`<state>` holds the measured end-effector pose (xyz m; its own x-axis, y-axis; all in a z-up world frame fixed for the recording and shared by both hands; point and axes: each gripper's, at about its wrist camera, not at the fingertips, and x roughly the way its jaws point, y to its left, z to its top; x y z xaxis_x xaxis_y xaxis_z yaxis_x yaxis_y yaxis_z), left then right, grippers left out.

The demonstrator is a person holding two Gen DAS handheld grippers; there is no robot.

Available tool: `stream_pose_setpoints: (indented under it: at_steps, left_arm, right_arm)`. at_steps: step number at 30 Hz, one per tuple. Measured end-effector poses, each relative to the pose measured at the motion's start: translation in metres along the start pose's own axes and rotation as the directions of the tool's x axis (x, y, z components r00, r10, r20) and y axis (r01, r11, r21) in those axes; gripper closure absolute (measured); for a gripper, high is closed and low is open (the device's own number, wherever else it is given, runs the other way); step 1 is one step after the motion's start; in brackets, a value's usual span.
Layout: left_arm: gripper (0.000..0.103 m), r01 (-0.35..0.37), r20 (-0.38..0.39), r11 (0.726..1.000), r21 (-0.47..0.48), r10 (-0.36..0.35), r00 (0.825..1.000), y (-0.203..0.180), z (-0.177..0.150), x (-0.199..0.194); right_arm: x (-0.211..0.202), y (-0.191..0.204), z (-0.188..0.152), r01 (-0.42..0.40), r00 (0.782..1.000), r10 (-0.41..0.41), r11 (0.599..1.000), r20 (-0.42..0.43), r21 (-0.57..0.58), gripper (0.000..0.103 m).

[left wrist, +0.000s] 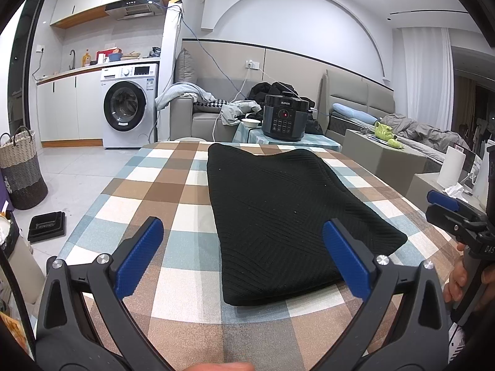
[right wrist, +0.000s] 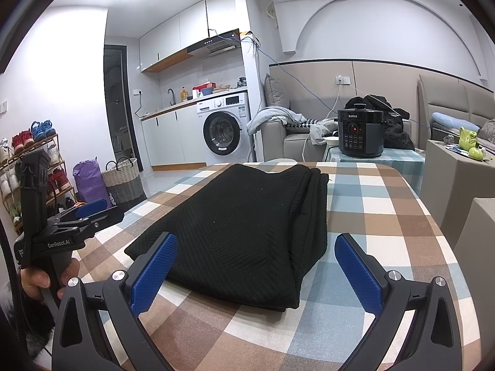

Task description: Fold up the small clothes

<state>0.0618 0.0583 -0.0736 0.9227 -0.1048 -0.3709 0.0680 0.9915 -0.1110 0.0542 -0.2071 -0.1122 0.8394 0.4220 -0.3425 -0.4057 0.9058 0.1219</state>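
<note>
A black ribbed knit garment (left wrist: 278,213) lies folded into a long rectangle on the checked tablecloth (left wrist: 173,185); in the right wrist view the garment (right wrist: 247,225) shows stacked folded layers along its right edge. My left gripper (left wrist: 244,232) is open and empty, held above the table in front of the garment's near edge. My right gripper (right wrist: 253,247) is open and empty, with the garment's near end between its blue pads. The right gripper shows at the right edge of the left wrist view (left wrist: 445,204), and the left gripper shows at the left of the right wrist view (right wrist: 89,210).
A black pressure cooker (left wrist: 284,117) and a white bowl (left wrist: 250,122) stand on a small side table behind the main table. A sofa with clothes (left wrist: 216,105), washing machine (left wrist: 130,108), woven basket (left wrist: 18,167), paper roll (left wrist: 451,167) and shoe rack (right wrist: 34,167) surround it.
</note>
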Motion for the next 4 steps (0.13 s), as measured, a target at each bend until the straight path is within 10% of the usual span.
stream_pose_setpoints:
  at_steps: [4]
  left_arm:
    - [0.000,0.002,0.001,1.000,0.005,-0.002,1.000,-0.0008,-0.0008,0.0004]
  right_arm:
    - [0.0002,0.0003,0.0003,0.000,1.000,0.000,1.000,0.001,0.001,0.000]
